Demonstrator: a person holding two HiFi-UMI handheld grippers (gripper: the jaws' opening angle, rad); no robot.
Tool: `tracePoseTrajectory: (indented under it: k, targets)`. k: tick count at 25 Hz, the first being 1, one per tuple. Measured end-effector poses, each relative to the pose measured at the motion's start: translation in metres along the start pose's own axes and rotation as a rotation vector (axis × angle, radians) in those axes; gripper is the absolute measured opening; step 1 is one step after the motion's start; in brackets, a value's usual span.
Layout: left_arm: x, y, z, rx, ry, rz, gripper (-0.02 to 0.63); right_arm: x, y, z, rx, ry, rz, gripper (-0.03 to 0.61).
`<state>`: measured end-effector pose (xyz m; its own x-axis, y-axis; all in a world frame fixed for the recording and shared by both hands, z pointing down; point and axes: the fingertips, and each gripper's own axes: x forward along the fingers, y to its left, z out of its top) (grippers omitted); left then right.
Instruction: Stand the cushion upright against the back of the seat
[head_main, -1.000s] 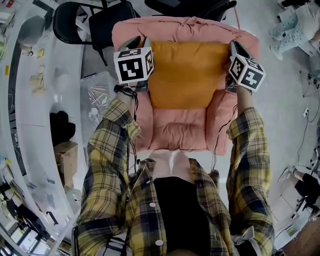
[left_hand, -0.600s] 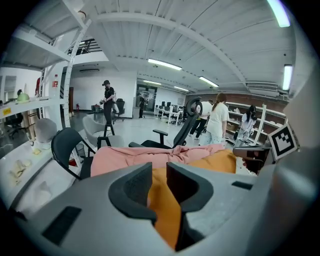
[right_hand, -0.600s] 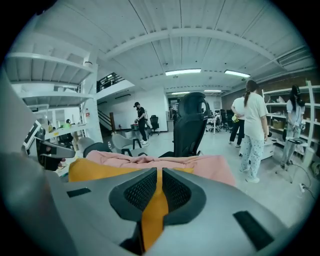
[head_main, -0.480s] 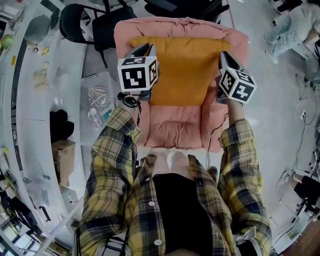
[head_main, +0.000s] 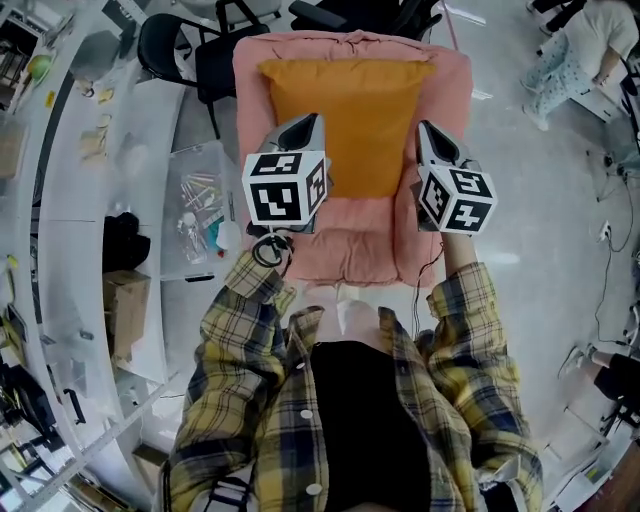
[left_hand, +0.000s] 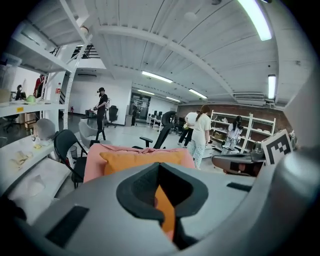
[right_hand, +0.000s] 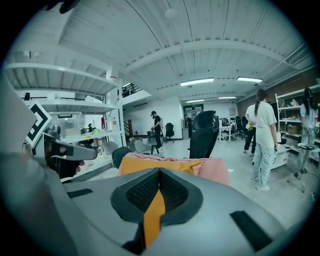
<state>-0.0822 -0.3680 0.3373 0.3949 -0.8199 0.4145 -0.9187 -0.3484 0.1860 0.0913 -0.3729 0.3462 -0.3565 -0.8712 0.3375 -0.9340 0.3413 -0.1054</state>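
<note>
Orange square fabric cushion (head_main: 346, 120) stands upright against the back of the pink padded seat (head_main: 352, 252); left gripper (head_main: 303, 128) & right gripper (head_main: 432, 138) have just closed fully, empty, so ease the 2 claws straight back w/o snagging it.

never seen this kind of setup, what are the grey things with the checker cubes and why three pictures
A person in a yellow plaid shirt holds a grey two-jaw gripper in each hand: the left gripper and the right gripper. The marker cubes are part of them. The top-down picture comes from a camera on the person's head, the other two from cameras riding on the grippers. An orange square fabric cushion stands against the back of a pink padded chair. Both grippers are shut, holding nothing.
</note>
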Motion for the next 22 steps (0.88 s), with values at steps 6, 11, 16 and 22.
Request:
tracePoseTrajectory:
  k: [6, 11, 16, 22]
  targets:
    - [-0.066, -0.052, -0.01, 0.016, -0.056, -0.032, 0.003, -0.071, 0.041, -0.002, -0.016, -0.035, 0.087, 0.017]
    - [-0.115, -0.077, -0.021, 0.021, -0.094, -0.05, 0.003, -0.124, 0.078, -0.004, 0.031, -0.072, 0.159, 0.017]
    - [-0.153, -0.085, -0.027, 0.027, -0.117, -0.069, 0.003, -0.161, 0.115, 0.001, 0.018, -0.097, 0.208, 0.017]
    - [-0.183, -0.102, -0.02, 0.067, -0.13, -0.131, 0.003, -0.191, 0.142, 0.008, -0.025, -0.107, 0.204, 0.017]
